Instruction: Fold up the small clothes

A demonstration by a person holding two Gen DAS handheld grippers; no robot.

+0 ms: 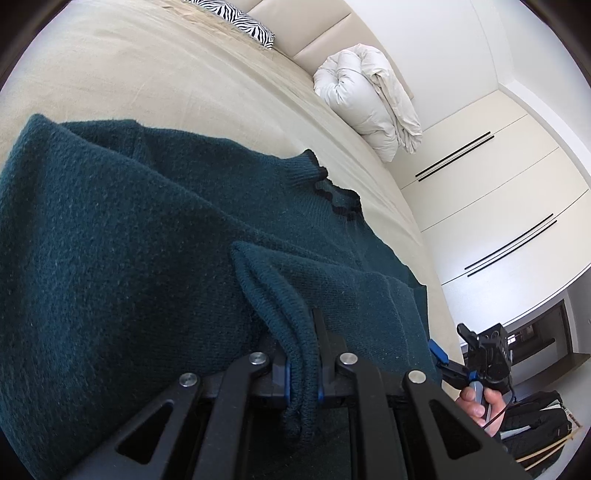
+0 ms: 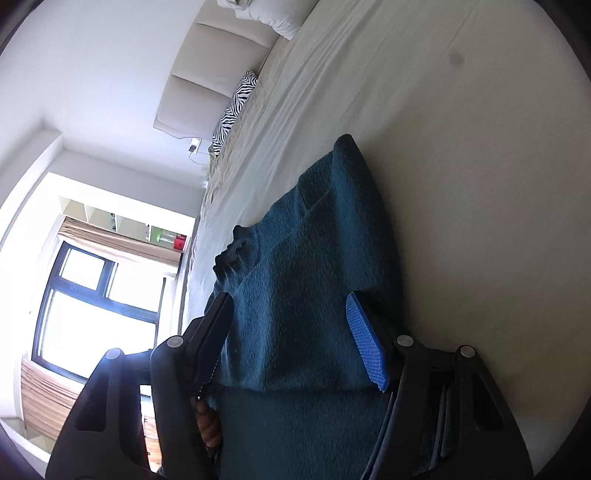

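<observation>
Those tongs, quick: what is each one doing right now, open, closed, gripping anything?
Left tongs: closed on a bunched fold of the teal sweater.
Right tongs: open, jaws apart above the sweater, gripping nothing.

Sweater (image 1: 147, 229): lay on the bed (image 1: 155, 85), near edge, collar (image 1: 332, 195) toward the far right.
Sleeve cuff (image 1: 299, 354): lay between the fingers of the left gripper (image 1: 304, 369), over the sweater's near part.
Right gripper (image 2: 295, 343): stood astride the sweater's near edge, one finger on either side.
Folded duvet (image 1: 369, 103): sat far right on the bed, against the headboard (image 1: 295, 22).
Striped pillow (image 1: 236, 22): lay far, left of the duvet.
</observation>
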